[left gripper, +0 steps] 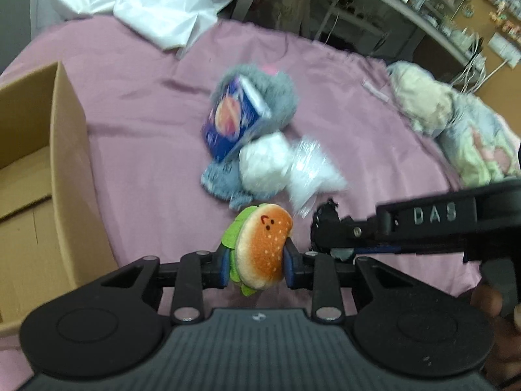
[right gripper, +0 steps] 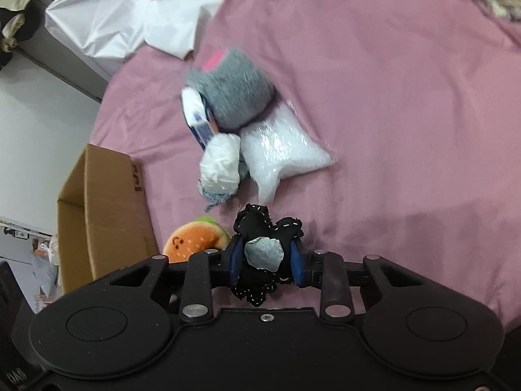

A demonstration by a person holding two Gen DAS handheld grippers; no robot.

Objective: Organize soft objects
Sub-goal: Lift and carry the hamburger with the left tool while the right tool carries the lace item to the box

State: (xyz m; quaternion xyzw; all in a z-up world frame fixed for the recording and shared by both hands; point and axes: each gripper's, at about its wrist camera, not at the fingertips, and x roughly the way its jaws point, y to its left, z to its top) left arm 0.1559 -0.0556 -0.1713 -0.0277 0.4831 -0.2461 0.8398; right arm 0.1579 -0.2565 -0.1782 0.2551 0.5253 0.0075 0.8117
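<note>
Left wrist view: my left hand-held gripper [left gripper: 257,262] pinches the burger plush [left gripper: 262,249] between its pads, clear of the pink bed sheet [left gripper: 136,104], with the cardboard box [left gripper: 62,150] to its left. My right hand-held gripper [right gripper: 267,262] clamps a black stitched plush [right gripper: 263,251]. Ahead on the sheet I see the grey plush [right gripper: 234,88], blue carton [left gripper: 231,120] and clear bag [right gripper: 283,150] heaped together.

pink bedsheet [left gripper: 325,75], orange burger plush [left gripper: 262,251]
</note>
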